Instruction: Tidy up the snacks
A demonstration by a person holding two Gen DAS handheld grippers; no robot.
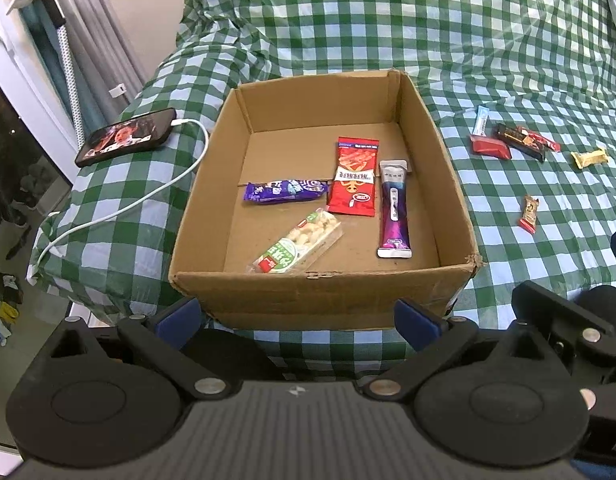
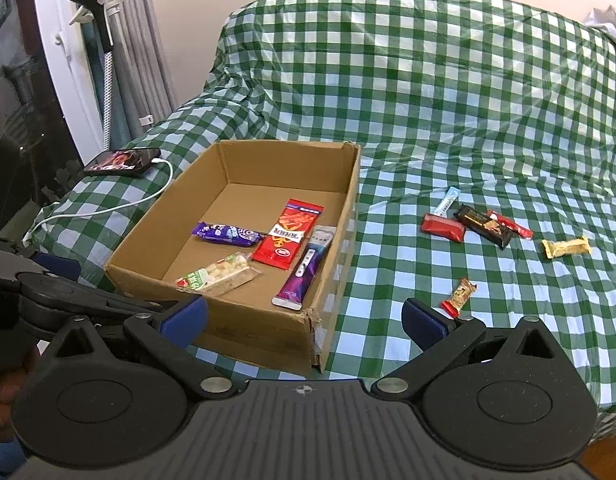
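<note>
An open cardboard box (image 1: pixel 308 292) (image 2: pixel 212 332) sits on the green checked bedspread. Inside lie a purple bar (image 1: pixel 286 192), a red packet (image 1: pixel 352 178), a purple-white tube sachet (image 1: pixel 393 210) and a green-white nut bar (image 1: pixel 298 242). To its right on the cloth lie a red bar (image 2: pixel 443 227), a black packet (image 2: pixel 483 226), a blue-white stick (image 2: pixel 445 201), a thin red stick (image 2: pixel 511 225), a gold bar (image 2: pixel 565 247) and a small brown-red bar (image 2: pixel 459 297). My left gripper (image 1: pixel 296 318) is open and empty before the box's near wall. My right gripper (image 2: pixel 304 320) is open and empty at the box's near right corner.
A phone (image 1: pixel 126 142) (image 2: pixel 122 162) with a lit screen lies left of the box, with a white cable (image 1: pixel 148 200) trailing off the bed edge. Curtains and a window stand at far left. The bedspread rises into a mound behind the box.
</note>
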